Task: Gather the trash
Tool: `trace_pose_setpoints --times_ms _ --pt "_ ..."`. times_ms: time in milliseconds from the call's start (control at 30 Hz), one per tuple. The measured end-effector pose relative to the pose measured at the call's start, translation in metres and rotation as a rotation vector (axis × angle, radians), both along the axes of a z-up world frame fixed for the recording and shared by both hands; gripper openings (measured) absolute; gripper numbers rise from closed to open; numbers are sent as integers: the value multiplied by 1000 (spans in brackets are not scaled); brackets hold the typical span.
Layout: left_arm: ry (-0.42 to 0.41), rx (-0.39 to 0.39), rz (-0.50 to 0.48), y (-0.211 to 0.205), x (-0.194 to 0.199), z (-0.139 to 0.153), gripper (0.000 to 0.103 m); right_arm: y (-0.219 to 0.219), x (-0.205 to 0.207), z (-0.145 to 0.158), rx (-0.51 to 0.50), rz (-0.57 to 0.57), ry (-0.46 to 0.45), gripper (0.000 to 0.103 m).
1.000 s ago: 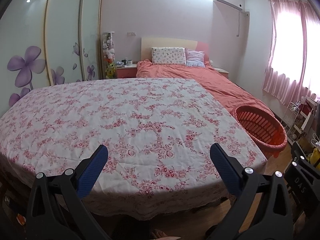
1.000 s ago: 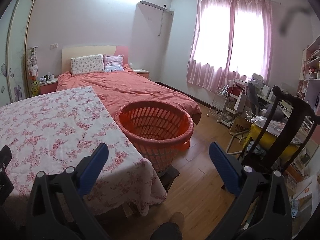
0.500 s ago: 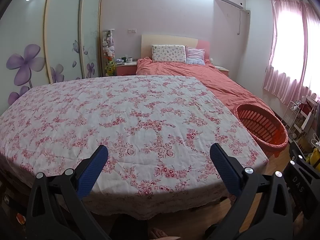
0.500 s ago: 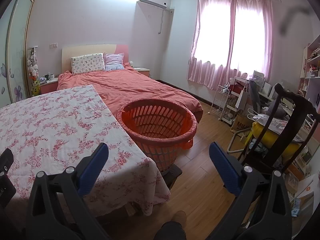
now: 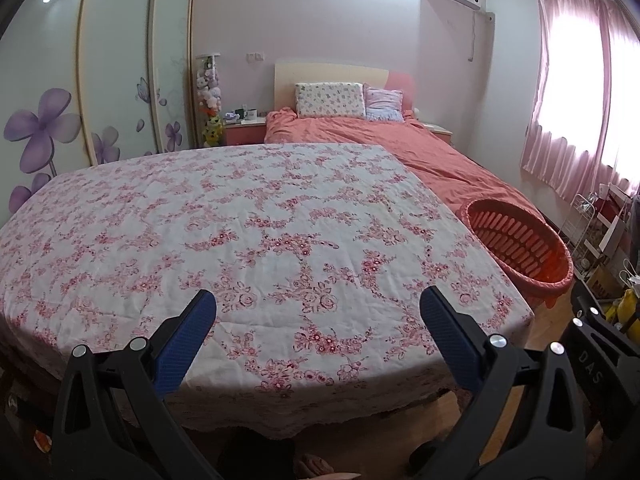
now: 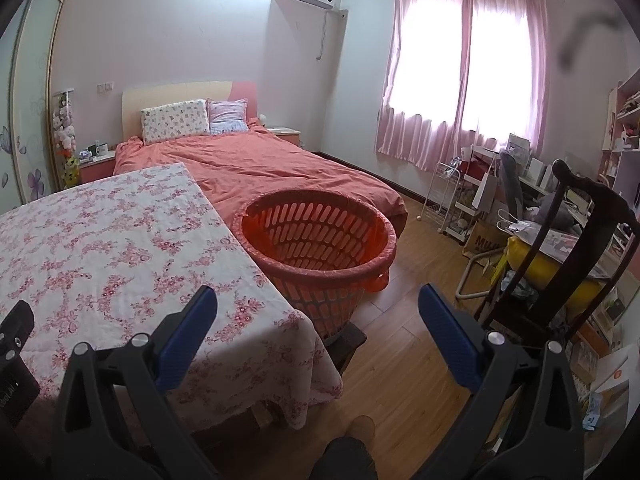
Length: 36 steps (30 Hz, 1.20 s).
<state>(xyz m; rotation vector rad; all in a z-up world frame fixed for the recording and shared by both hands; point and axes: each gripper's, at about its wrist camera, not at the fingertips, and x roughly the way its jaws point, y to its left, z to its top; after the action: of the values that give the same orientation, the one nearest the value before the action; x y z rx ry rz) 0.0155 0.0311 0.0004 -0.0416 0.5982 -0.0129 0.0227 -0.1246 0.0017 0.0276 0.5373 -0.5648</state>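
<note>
An orange slatted basket [image 6: 316,240], lined with a thin red bag, stands on a low stand just beside the right-hand corner of a table draped in a floral cloth [image 5: 256,232]; no trash is visible on the cloth or the wooden floor [image 6: 404,344] in either view. The basket looks light and fairly rigid, best taken by its rolled rim, and the liner seems flimsy and prone to slip. The left gripper [image 5: 318,312] and the right gripper [image 6: 318,310] both hang with jaws spread wide, holding nothing. Beyond are a bed [image 6: 264,160], pink curtains [image 6: 464,76] and a cluttered desk corner [image 6: 532,200].
</note>
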Motion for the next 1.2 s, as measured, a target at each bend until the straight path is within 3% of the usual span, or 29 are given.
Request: trace_pose_setpoints --times_ms 1200 --pt "7 -10 -20 -7 1 -2 100 0 5 -7 15 -1 0 98"
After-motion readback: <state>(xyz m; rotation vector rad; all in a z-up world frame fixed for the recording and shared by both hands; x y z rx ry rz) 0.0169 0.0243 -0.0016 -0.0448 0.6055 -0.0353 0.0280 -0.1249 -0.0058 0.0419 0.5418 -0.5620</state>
